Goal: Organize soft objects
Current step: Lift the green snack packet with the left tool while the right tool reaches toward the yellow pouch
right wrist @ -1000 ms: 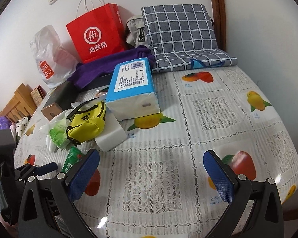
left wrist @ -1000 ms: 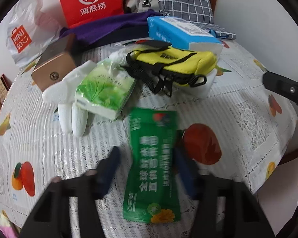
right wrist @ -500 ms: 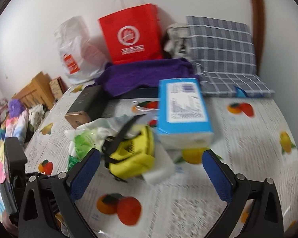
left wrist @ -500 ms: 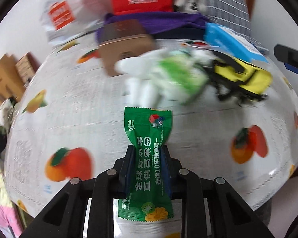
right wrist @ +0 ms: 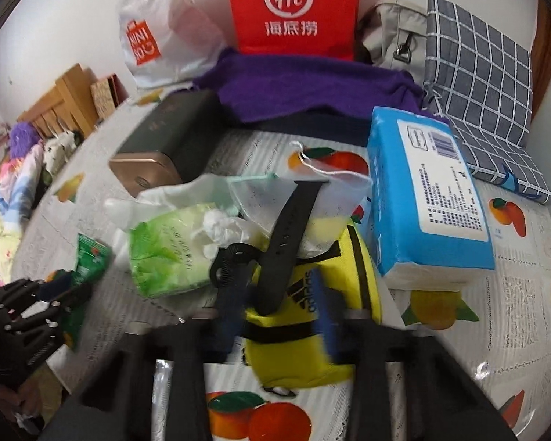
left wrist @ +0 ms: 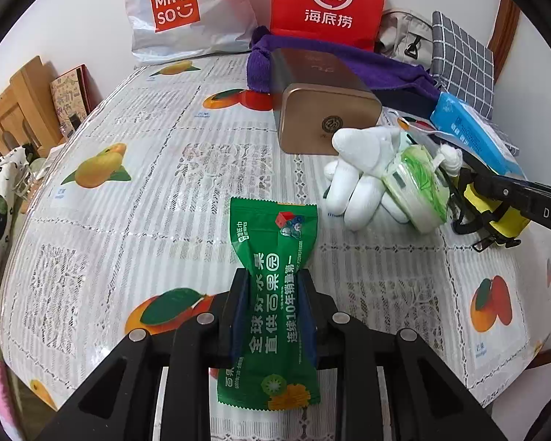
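While a second ago the left tool point(left wrist: 273, 305) stood open astride the green pouch point(left wrist: 273, 294) on the table point(left wrist: 147, 191), it is now shut on the pouch's waist, pads pinching it from both sides. The pouch appears lifted clear of the cloth, one end sticking out ahead of the fingers, the other hanging back toward the camera. The view has swung left: the pile now lies ahead and to the right of this tool, open table ahead and to the left.

The right tool point(right wrist: 275, 316) has closed in on the yellow bag point(right wrist: 308, 327). A second ago it hung wide over bare table; now its blue pads point(right wrist: 327, 319) sit narrow at either side of the bag. Motion blur prevents telling whether the grip is complete.

The glove point(left wrist: 363, 180) and tissue pack point(left wrist: 415, 187) lie untouched just left of the bag; the blue pack point(right wrist: 426, 198) rests ahead and right of the right tool.

Judgement: first item is secured, second pickup is under way. Sorting has begun; most of the pile remains.
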Motion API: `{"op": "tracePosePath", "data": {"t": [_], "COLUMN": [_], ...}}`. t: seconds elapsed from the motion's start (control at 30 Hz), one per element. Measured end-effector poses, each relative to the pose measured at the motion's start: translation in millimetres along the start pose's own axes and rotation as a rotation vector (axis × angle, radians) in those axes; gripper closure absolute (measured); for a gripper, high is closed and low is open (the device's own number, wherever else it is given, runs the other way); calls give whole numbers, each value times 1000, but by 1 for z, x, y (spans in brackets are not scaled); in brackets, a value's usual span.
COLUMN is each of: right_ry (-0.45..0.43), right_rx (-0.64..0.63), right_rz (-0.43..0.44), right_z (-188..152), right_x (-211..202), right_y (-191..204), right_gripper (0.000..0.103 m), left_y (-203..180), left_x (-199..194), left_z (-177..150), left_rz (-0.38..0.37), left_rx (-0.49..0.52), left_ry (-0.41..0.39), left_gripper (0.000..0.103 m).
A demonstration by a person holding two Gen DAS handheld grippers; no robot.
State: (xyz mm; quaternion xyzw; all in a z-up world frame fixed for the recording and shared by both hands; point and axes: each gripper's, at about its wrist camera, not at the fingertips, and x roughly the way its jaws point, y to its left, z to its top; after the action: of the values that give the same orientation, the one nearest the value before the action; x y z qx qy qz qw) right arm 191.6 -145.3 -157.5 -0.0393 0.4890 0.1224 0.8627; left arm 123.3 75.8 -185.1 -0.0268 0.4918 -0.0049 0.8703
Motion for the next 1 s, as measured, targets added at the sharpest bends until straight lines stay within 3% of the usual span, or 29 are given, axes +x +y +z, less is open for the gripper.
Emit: {"op": "tracePosePath", "data": {"t": [0.13, 0.17, 0.2, 0.63, 0.87, 1.0], "right_ry": [-36, -37, -41, -168, -230, -213], "right_rx": [-8, -5, 2, 28, 86, 102], "right_rz": [-7, -3, 7, 55, 28, -2], "right_z": [-4, -3, -4, -29, -69, -93], "right_x": [-9, -10, -14, -77, -128, -134], "right_y": [-1, -2, -3, -24, -65, -86], "right_gripper": [87, 96, 98, 100, 100, 100], "left_y": [2, 3, 3, 1, -2, -4], "left_x": [2, 2, 1, -4, -9, -6], "left_z": [1, 1, 0, -4, -6, -7], "left_rz": [-15, -19, -21, -15, 4, 25], "left_rx": [-14, -18, -21, -51, -62, -70], "left_ry": [-11, -11, -11, 4, 2, 10], "left_gripper": [77, 77, 77, 78, 78, 78]}}
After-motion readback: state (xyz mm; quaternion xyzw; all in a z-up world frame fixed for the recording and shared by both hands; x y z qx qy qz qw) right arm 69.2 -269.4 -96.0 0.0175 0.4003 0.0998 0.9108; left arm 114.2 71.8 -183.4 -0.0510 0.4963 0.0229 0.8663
